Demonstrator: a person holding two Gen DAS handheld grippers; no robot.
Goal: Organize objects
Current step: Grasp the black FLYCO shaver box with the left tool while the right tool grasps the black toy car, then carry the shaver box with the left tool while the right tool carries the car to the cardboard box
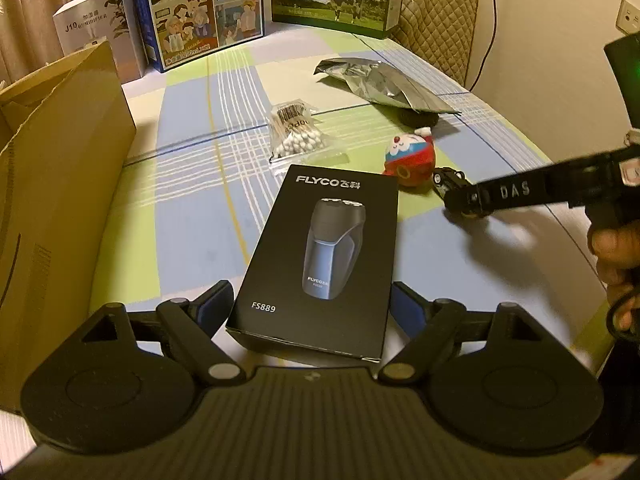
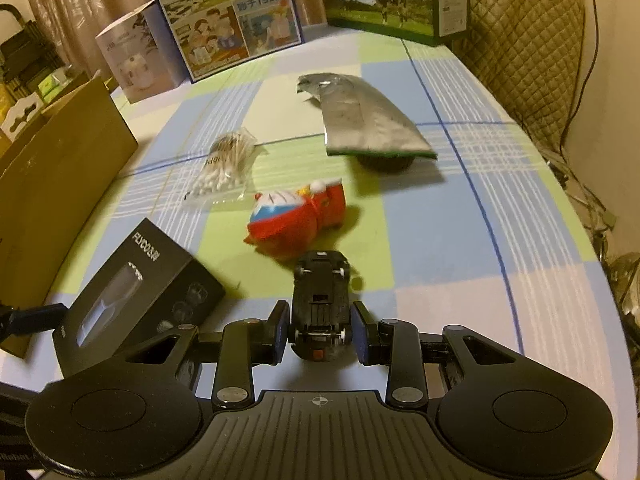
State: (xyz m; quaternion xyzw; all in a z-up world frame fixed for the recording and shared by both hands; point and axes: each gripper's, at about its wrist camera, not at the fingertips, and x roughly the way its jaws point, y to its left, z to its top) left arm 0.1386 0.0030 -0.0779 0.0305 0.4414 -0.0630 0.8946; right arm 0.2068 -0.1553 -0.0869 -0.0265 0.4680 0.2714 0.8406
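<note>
The black shaver box point(image 1: 316, 256) is held between the blue pads of the left gripper point(image 1: 312, 304), whose jaws stand wide and are clamped against the two long sides of the box at its near end; the box is seen lifted and tilted just beside the brown cardboard carton point(image 1: 60, 184), over the checked tablecloth point(image 1: 192, 208). In the right wrist view the same box point(image 2: 136, 300) is found at the lower left, with one blue fingertip point(image 2: 36, 318) of the left gripper showing at its edge. The black toy car point(image 2: 320, 304) is placed between the pads of the right gripper point(image 2: 320, 330), turned belly up with its wheels visible; the left pad is pressed against its side, while the contact of the right pad cannot be told for certain. From the left wrist view the right gripper point(image 1: 466, 204) is seen reaching in from the right edge, carried by a hand point(image 1: 616, 256), with the car point(image 1: 448, 180) at its tip. Just beyond the car the red round toy point(image 2: 298, 218) is laid on its side, near the clear bag of cotton swabs point(image 2: 226, 164). Farther back a silver foil pouch point(image 2: 364, 120) is rested over a dark round object point(image 2: 384, 162), and printed milk cartons point(image 2: 228, 20) are stood along the far edge of the table.
</note>
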